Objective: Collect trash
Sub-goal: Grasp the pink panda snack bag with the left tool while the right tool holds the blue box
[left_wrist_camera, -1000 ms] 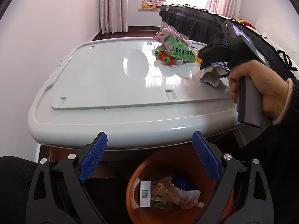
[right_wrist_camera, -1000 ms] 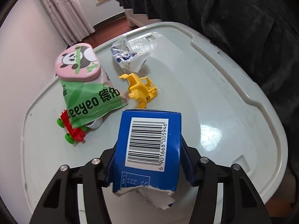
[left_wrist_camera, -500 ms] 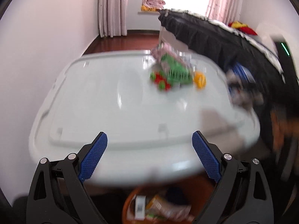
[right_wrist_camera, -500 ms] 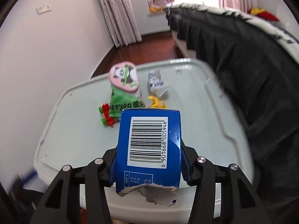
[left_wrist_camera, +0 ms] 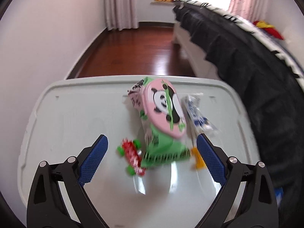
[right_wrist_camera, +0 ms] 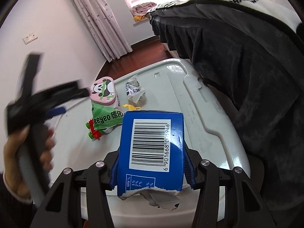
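My right gripper (right_wrist_camera: 152, 163) is shut on a torn blue carton (right_wrist_camera: 152, 152) with a barcode, held above the near edge of the grey bin lid (right_wrist_camera: 209, 114). My left gripper (left_wrist_camera: 152, 157) is open above the lid (left_wrist_camera: 76, 123), close over a green and pink panda wipes pack (left_wrist_camera: 163, 123). It shows blurred at the left of the right wrist view (right_wrist_camera: 57, 112). The pack (right_wrist_camera: 103, 102) lies mid-lid. A crumpled blue and white wrapper (left_wrist_camera: 197, 114) lies to its right; it also shows in the right wrist view (right_wrist_camera: 134, 91).
A red and green toy car (left_wrist_camera: 133, 157) and a yellow toy (left_wrist_camera: 198, 157) lie beside the pack. A bed with a black blanket (left_wrist_camera: 256, 76) runs along the right side. Wooden floor (left_wrist_camera: 142, 53) and curtains lie beyond the lid.
My left gripper has risen from below the lid near the orange trash bin and moved forward over the pack. My right gripper has pulled back and up with the carton.
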A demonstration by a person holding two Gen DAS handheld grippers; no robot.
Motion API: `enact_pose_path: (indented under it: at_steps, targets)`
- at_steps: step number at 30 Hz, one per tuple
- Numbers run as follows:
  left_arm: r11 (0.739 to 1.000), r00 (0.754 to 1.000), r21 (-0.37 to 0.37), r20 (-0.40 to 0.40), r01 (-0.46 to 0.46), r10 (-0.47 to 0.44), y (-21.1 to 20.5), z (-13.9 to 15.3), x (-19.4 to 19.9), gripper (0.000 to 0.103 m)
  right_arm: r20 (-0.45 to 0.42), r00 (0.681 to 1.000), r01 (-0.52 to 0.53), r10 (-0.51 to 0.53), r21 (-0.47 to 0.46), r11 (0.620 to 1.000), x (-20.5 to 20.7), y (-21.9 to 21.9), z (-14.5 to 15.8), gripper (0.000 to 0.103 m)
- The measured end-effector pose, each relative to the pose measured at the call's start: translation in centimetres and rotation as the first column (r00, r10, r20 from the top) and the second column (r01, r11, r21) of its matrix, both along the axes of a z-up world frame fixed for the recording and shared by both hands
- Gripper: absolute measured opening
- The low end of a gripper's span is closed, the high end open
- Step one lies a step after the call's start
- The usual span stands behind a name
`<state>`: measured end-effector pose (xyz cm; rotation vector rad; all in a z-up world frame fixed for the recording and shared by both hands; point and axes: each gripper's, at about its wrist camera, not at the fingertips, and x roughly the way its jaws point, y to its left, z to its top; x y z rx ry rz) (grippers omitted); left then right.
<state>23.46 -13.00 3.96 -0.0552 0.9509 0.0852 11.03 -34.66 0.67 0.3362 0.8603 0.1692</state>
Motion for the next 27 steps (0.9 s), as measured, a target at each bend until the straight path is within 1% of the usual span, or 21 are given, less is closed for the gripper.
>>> enact_pose_path:
  at_steps: [1,3,9,10,12,16,19,20,21,22,27]
  targets:
    - [0.999,1.0,0.035,-0.015,-0.027,0.027,-0.9,-0.4,1.3,0.092,0.008,1.0,-0.005,0.005,-0.006,1.0,0.0,0.0,0.1,0.053]
    - [0.995,0.997,0.082,-0.03,-0.063,0.066,-2.0,-1.0,2.8,0.092,0.013,1.0,-0.011,0.011,-0.011,1.0,-0.1,-0.2,0.0,0.053]
    - [0.982,0.993,0.166,-0.065,-0.085,0.097,-3.8,-2.8,6.6,0.092,0.002,1.0,-0.014,0.014,0.024,1.0,0.0,-1.1,-0.3,0.053]
    - [0.976,0.991,0.196,-0.077,-0.093,0.11,-3.9,-3.3,7.3,0.092,-0.003,1.0,-0.016,0.016,0.042,0.999,0.0,-1.2,-0.4,0.053]
    - [0.968,0.988,0.222,-0.08,-0.113,0.133,-3.7,-3.9,8.0,0.092,-0.007,1.0,-0.021,0.021,0.059,0.998,0.0,-1.3,-0.5,0.053]
    - [0.959,0.982,0.245,-0.091,-0.14,0.166,-2.9,-5.0,9.1,0.092,-0.009,0.999,-0.032,0.033,0.08,0.996,0.3,-1.3,-0.5,0.053]
    - [0.956,0.981,0.262,-0.105,-0.13,0.163,-2.9,-6.0,9.9,0.092,-0.009,0.999,-0.042,0.043,0.09,0.995,0.5,-1.0,-0.4,0.053]
    - [0.957,0.983,0.262,-0.099,-0.126,0.157,-2.9,-6.1,10.0,0.092,-0.009,0.999,-0.047,0.048,0.087,0.995,0.5,-0.8,-0.4,0.053]
    - [0.957,0.985,0.263,-0.084,-0.124,0.15,-2.9,-6.1,9.9,0.088,-0.01,0.999,-0.052,0.053,0.081,0.995,0.6,-0.6,-0.4,0.053]
    - [0.957,0.988,0.264,-0.065,-0.119,0.141,-2.9,-6.0,9.8,0.072,-0.014,0.998,-0.06,0.061,0.075,0.995,0.7,-0.4,-0.5,0.053]
    - [0.971,0.992,0.215,-0.044,-0.106,0.118,-2.2,-5.9,9.4,0.071,-0.022,0.997,-0.068,0.069,0.056,0.996,0.9,0.1,-0.7,0.053]
